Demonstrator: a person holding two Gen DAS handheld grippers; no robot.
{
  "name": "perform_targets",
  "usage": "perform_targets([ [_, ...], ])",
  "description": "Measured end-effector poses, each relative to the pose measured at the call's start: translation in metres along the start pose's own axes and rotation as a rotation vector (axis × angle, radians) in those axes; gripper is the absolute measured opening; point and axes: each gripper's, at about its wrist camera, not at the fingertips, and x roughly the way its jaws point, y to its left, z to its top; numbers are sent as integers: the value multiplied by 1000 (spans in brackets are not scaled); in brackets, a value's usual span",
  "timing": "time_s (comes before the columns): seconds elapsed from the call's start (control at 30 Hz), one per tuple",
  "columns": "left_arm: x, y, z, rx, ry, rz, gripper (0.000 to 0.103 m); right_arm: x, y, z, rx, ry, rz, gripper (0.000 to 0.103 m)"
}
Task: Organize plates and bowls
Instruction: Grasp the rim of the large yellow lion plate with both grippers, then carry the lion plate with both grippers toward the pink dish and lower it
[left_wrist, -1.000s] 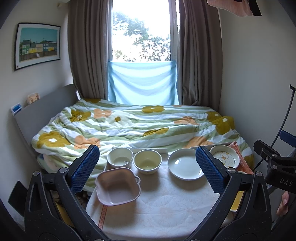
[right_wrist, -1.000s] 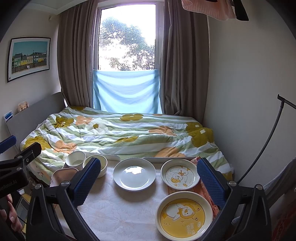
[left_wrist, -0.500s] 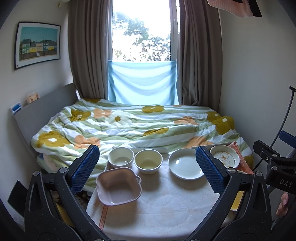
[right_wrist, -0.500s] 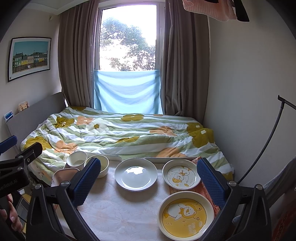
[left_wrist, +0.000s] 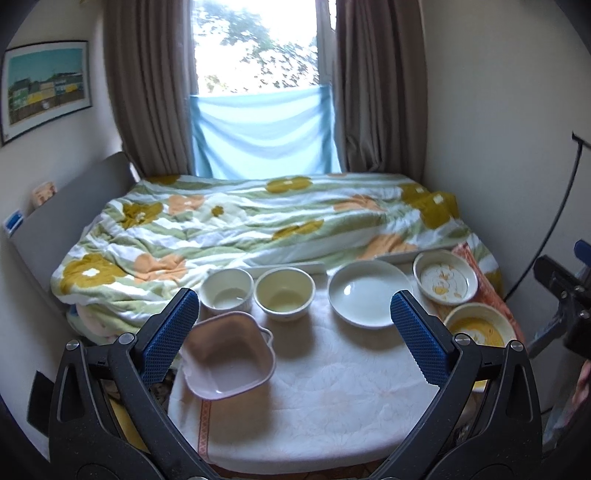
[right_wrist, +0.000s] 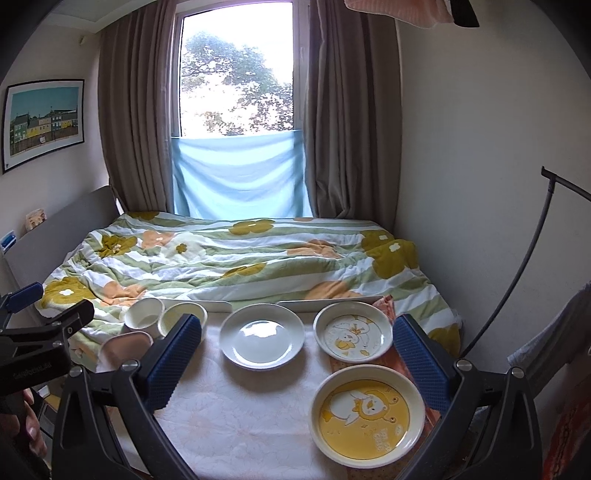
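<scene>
On the cloth-covered table (left_wrist: 314, 387) stand a pink square bowl (left_wrist: 227, 360), a white round bowl (left_wrist: 226, 293), a cream bowl (left_wrist: 284, 297), a plain white plate (left_wrist: 369, 297), a small duck plate (left_wrist: 445, 282) and a yellow bear plate (left_wrist: 478, 326). My left gripper (left_wrist: 295, 332) is open and empty above the table's near middle, the pink bowl by its left finger. In the right wrist view my right gripper (right_wrist: 295, 362) is open and empty, with the white plate (right_wrist: 262, 341), duck plate (right_wrist: 352, 336) and yellow plate (right_wrist: 367, 411) ahead.
A bed with a flowered quilt (left_wrist: 258, 229) lies just behind the table. Walls close in on both sides. The other gripper shows at the right edge of the left wrist view (left_wrist: 565, 302). An orange cloth (right_wrist: 384, 306) lies under the right-hand plates.
The left gripper has tilted down and moved closer to the table, so the dishes look larger. The right gripper has hardly moved. No dish has moved.
</scene>
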Motion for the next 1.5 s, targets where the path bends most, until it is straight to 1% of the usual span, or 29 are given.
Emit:
perform_targets([
  [0.07,15,-10,-7,19,32,-17,103,6,-12,-10,3,20,-11,103],
  [0.1,23,-16,-10,20,50,-19,103,11,-20,-16,7,51,-16,103],
  [0.13,31,-25,-15,22,71,-40,103,18,-30,-22,17,92,-17,103],
  [0.23,60,-60,-30,48,152,-124,103,38,-67,-45,80,183,-15,103],
  [0.3,83,-87,-43,73,227,-189,103,56,-87,-61,83,256,-36,103],
  [0.37,105,-111,-58,68,296,-257,103,76,-111,-81,92,331,-39,103],
  [0.43,130,-137,-73,49,361,-337,103,91,-135,-102,135,394,-17,103],
  [0.53,162,-171,-94,20,438,-390,103,111,-170,-132,221,481,41,103],
  [0.57,170,-178,-99,9,455,-399,103,117,-180,-141,245,501,66,100],
  [0.6,177,-185,-103,-1,469,-408,102,122,-187,-149,260,516,94,94],
  [0.63,185,-192,-107,-10,485,-412,102,128,-194,-156,274,533,125,90],
  [0.7,196,-203,-114,-15,513,-414,99,142,-205,-169,293,572,174,72],
  [0.77,203,-213,-121,-19,536,-419,90,156,-212,-176,307,605,217,63],
  [0.83,209,-221,-126,-16,554,-412,84,166,-216,-180,317,616,246,59],
  [0.87,211,-222,-128,-13,563,-406,78,170,-219,-181,315,620,257,56],
  [0.9,215,-224,-131,-12,574,-400,75,173,-221,-182,310,620,262,52],
  [0.93,218,-226,-134,-16,587,-397,68,176,-223,-182,305,622,271,50],
  [0.97,219,-226,-135,-22,594,-399,63,180,-225,-181,300,623,282,44],
  [1.0,220,-227,-137,-34,604,-404,60,182,-227,-181,295,624,289,38],
  [1.07,221,-227,-137,-45,610,-408,48,189,-230,-179,289,628,309,32],
  [1.1,221,-228,-138,-42,610,-405,45,191,-231,-178,287,626,314,29],
  [1.17,222,-230,-138,-32,615,-401,27,195,-231,-176,279,624,322,24],
  [1.2,223,-231,-139,-28,617,-392,26,197,-231,-175,270,625,321,22],
  [1.27,226,-231,-139,-28,619,-378,19,201,-232,-175,249,631,311,14],
  [1.3,227,-230,-139,-29,619,-368,17,201,-231,-175,239,631,308,14],
  [1.37,228,-229,-140,-37,614,-368,16,203,-230,-173,215,633,300,13],
  [1.5,221,-239,-139,57,581,-318,17,202,-229,-173,165,624,290,13],
])
